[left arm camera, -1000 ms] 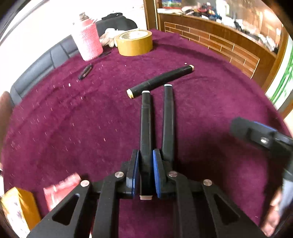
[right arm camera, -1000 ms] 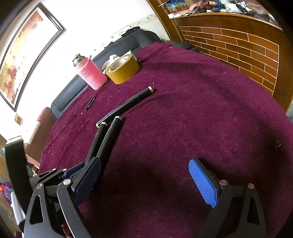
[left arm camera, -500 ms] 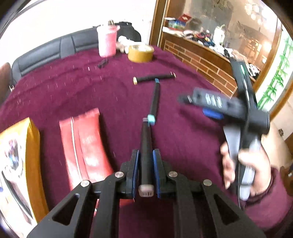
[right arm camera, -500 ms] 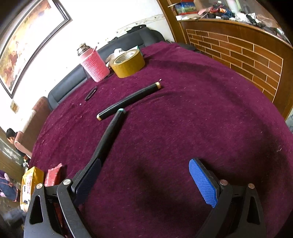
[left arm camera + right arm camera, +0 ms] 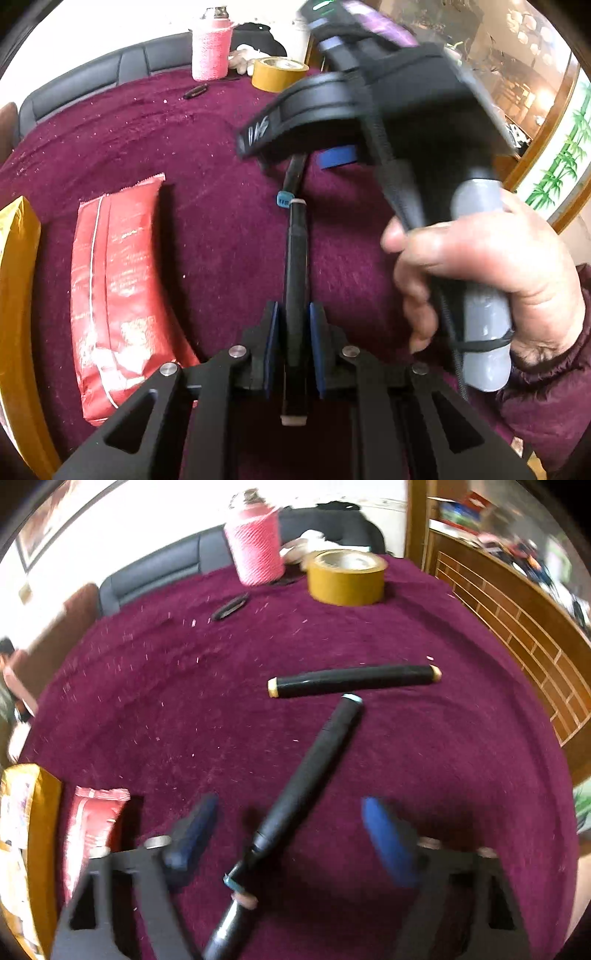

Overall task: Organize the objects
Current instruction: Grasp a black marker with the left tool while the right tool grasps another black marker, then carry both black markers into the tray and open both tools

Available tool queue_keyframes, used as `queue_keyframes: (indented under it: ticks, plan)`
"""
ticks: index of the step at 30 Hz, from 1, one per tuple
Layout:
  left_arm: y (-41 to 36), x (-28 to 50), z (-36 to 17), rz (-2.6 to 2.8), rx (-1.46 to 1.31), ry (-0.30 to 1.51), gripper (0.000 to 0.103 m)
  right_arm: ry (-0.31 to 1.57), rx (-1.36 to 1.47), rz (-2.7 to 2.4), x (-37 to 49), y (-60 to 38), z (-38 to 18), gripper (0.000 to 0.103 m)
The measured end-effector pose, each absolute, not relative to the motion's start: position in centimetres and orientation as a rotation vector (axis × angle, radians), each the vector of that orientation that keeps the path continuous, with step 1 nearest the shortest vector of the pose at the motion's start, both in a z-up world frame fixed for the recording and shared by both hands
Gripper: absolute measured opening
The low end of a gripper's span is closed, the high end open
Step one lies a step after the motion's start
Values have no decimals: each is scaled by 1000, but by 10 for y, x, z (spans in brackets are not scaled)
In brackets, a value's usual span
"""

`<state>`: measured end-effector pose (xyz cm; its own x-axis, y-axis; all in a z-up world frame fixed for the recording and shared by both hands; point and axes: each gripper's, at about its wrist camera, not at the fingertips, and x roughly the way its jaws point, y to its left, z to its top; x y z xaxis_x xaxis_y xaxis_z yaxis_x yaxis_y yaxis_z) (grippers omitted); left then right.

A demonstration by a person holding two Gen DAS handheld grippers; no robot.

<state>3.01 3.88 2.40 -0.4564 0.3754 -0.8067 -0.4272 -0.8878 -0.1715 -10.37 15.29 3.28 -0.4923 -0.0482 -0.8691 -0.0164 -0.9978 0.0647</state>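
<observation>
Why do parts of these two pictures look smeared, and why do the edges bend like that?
Left wrist view: the right gripper crossing in front is smeared by motion, while the held marker stays sharp. Right wrist view: its closing blue fingers are blurred; the tape roll is slightly soft. Both: the fisheye lens bows the table edges and darkens the corners.

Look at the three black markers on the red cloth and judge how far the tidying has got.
Done: nothing looks grouped yet. In hand: the left gripper is shut on one marker; the right gripper is closing around the blue-capped marker, its fingers not touching it. Left: the tan-capped marker lies loose, and the tape roll and red packet sit apart.
</observation>
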Motion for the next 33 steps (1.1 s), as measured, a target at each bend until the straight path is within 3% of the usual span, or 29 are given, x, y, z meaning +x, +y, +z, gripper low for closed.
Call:
queue_keyframes:
  ticks: [3, 4, 6, 20, 33]
  plan:
    - [36, 30, 24, 2337, -1258, 64, 14, -16, 1534, -2737, -101, 147, 33, 35]
    - [32, 30, 24, 2322, -1259, 35, 14, -30, 1519, -2739, -98, 150, 34, 32]
    - [23, 28, 25, 2310, -1263, -25, 14, -79, 1507, -2739, -94, 158, 34, 16]
    - [-35, 74, 66, 2421, -1146, -207, 14, -462, 1294, -2674, -28, 193, 60, 16]
    - [-145, 139, 108, 2644, -1011, -350, 14, -330, 1113, -2598, 29, 120, 104, 16]
